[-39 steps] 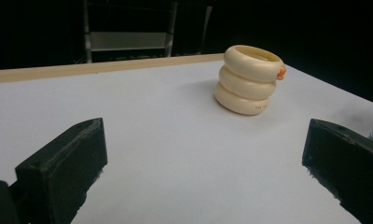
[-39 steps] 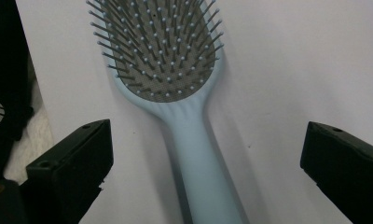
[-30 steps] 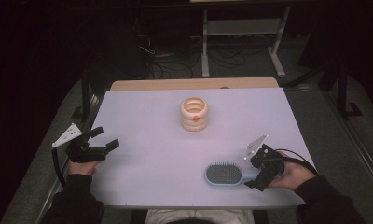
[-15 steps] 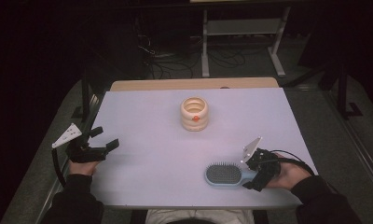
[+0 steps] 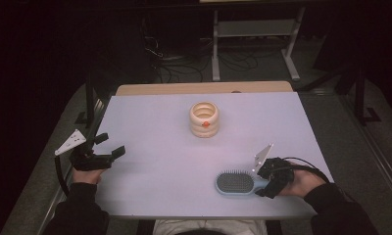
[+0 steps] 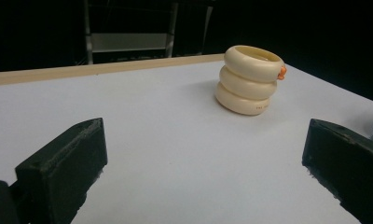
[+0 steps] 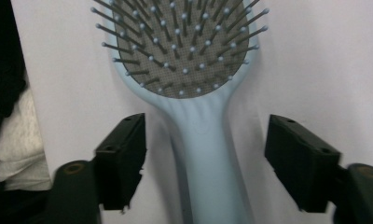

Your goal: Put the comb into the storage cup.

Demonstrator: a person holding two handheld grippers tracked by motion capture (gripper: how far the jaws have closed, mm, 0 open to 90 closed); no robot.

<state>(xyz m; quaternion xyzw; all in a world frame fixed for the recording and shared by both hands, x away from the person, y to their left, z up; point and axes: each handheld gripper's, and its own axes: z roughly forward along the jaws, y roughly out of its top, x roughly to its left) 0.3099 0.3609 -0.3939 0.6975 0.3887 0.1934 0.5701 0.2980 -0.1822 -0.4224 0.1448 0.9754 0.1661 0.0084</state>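
Room is dark, little light beyond the surface (image 5: 150, 122), which is pale lilac-white with a light wooden strip (image 5: 204, 88) along its far edge. Grey floor (image 5: 380, 147) on both sides of it. Behind, a pale metal shelf frame (image 5: 253, 29) stands on two legs, with loose black cables (image 5: 179, 66) tangled on the floor beside it. Dark stand legs (image 5: 360, 98) at right and a dark post (image 5: 89, 98) at left. Back of the room is black, walls not discernible.
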